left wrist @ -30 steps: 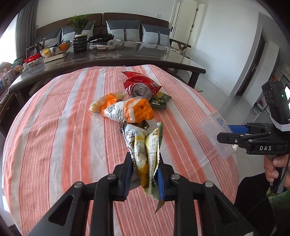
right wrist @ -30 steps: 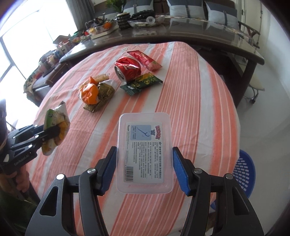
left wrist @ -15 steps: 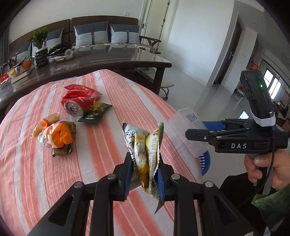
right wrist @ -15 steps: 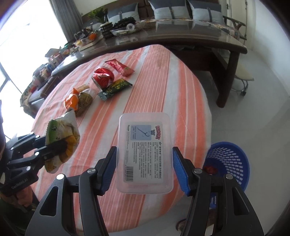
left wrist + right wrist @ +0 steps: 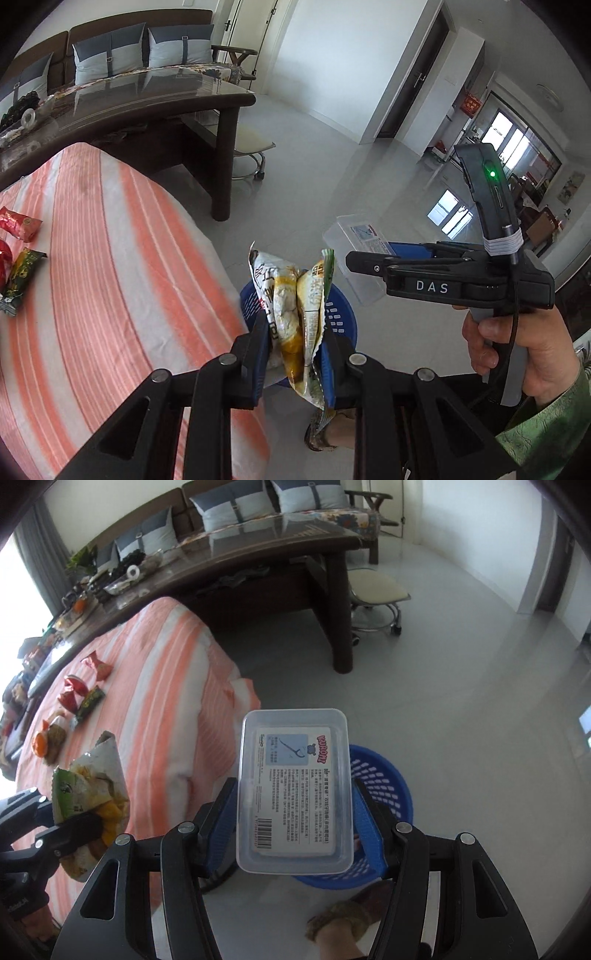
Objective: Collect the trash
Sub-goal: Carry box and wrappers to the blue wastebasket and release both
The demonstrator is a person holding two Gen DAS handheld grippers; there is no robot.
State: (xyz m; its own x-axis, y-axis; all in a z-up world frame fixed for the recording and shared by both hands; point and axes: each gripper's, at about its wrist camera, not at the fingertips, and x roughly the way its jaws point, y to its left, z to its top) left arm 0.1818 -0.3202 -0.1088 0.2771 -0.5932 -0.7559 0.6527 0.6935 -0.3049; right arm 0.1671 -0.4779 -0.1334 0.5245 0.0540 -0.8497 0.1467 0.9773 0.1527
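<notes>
What matters to me is the blue basket [image 5: 384, 786] on the floor — it sits just below and beyond both loads, nearer my right gripper [image 5: 295, 812]. That one is clamped on the clear plastic box [image 5: 293, 794], long axis pointing away from me, its far end over the basket rim. My left gripper [image 5: 295, 350] pinches a crumpled snack wrapper [image 5: 295, 306], upright, over the basket's left edge. More wrappers lie on the striped tablecloth [image 5: 110, 277] to the left — pale tiled floor beyond.
</notes>
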